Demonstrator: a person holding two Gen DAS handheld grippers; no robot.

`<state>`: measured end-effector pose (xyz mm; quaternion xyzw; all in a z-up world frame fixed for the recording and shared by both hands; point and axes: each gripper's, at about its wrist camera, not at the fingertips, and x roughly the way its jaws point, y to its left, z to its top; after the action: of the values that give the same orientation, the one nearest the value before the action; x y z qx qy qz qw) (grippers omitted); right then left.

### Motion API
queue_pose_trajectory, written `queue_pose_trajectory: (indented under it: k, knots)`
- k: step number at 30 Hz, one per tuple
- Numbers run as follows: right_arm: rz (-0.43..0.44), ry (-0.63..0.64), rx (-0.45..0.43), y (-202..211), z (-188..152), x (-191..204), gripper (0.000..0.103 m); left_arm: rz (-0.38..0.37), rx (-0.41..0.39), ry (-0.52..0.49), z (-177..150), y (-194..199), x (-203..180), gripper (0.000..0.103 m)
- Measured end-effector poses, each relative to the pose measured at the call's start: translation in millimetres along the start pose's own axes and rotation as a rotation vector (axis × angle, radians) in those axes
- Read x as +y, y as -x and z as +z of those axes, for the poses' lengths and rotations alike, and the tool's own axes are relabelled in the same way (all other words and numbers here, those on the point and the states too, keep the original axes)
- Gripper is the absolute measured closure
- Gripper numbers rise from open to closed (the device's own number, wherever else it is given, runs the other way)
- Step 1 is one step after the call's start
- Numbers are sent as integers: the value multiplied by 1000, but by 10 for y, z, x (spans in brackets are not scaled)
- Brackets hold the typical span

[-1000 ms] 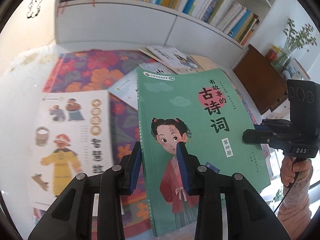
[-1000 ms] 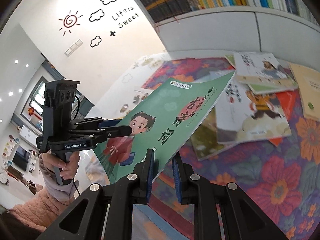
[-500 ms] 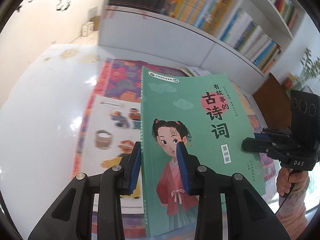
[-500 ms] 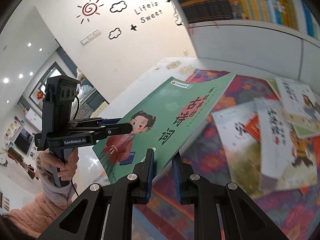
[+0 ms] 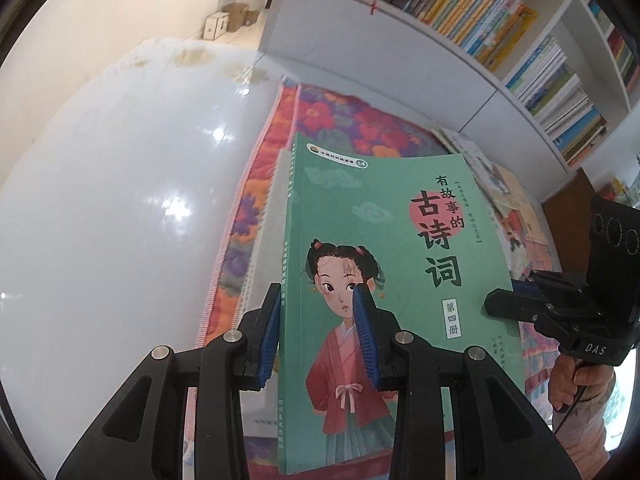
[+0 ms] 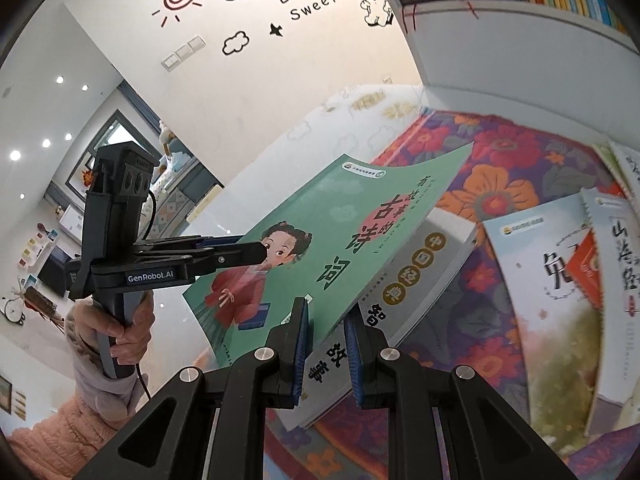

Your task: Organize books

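Two handheld grippers carried one thin green poetry book above a flowered mat. The left gripper had its blue fingers closed on the book's spine edge; the right gripper pinched the opposite edge. Just beyond the right fingers, beneath the green book, lay a white storybook, with more picture books scattered past it. The cover bowed between the two grips, so uneven pulling could crease it or slip it free.
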<state>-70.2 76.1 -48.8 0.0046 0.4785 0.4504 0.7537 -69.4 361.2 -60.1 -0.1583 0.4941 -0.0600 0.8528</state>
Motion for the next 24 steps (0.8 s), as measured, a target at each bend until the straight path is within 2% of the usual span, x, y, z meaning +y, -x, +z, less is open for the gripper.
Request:
queue_pose_trajectory:
  k: [13, 24]
  knots:
    - [-21, -43, 49, -274, -117, -78, 86, 27, 42, -7, -41, -185, 69, 72]
    - [-38, -83, 81, -397, -181, -116, 83, 112, 42, -29, -48, -158, 21, 68]
